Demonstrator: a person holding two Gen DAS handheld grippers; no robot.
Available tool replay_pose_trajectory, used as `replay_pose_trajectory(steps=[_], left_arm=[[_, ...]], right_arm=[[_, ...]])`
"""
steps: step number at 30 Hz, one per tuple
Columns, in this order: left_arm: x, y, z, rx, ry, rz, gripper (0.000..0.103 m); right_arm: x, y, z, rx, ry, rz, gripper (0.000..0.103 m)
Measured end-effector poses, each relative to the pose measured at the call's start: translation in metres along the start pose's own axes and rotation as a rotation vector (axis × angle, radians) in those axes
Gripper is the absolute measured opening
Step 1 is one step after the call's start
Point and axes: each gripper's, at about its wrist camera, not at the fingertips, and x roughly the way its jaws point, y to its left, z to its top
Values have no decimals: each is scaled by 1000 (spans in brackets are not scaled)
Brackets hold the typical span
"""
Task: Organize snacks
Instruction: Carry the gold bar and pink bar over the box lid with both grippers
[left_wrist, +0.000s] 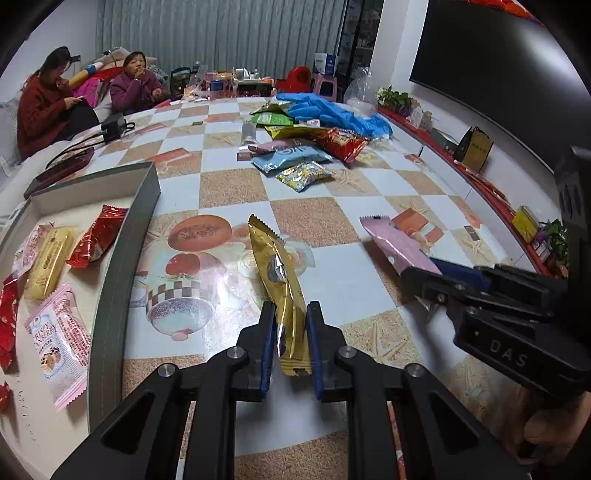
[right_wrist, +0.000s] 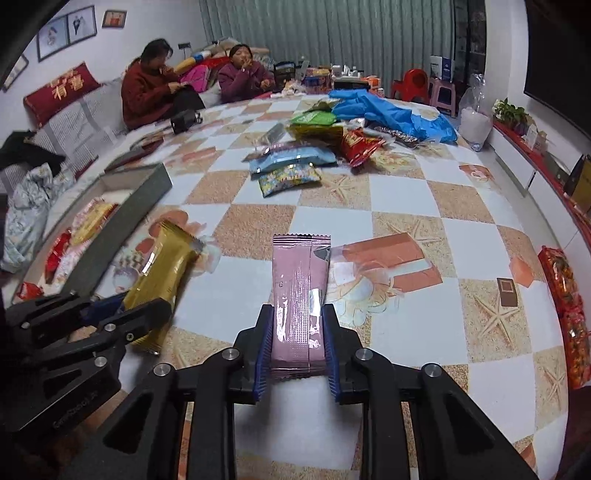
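My left gripper (left_wrist: 290, 314) is shut on a gold snack packet (left_wrist: 280, 280), held on edge above the table; it also shows in the right wrist view (right_wrist: 159, 273). My right gripper (right_wrist: 297, 317) is shut on a pink snack packet (right_wrist: 298, 288), held flat; it shows at the right of the left wrist view (left_wrist: 397, 243). A grey box (left_wrist: 127, 243) with several snacks inside, among them a yellow bar (left_wrist: 50, 262) and a red packet (left_wrist: 98, 236), stands at the left. A pile of loose snacks (left_wrist: 299, 151) lies further back on the table.
The table has a checkered cloth (right_wrist: 406, 192). Blue gloves (left_wrist: 332, 110) lie behind the pile. A black power adapter (left_wrist: 112, 125) with a cable sits at the far left edge. Two people (left_wrist: 44, 103) sit on a sofa beyond. A red snack bag (right_wrist: 565, 306) lies at the right edge.
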Motion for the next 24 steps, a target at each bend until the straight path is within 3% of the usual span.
replay_pose_trajectory(steps=[7,16,21,24], left_arm=[[-5,3,-3,-15,17,22,17],[-29,-5,-5,43,-3,86,14],[-42,1,-4,38,-24,69,13],[-47,8,-6,16,-21,6,13]], right_arm=[[-16,11,-9,-3,-17,24,27],[-30,17,-9,33,-38,71,27],[-41,33,-7,-1,-62,93,27],[-40,39,-6,-9,-61,98,27]])
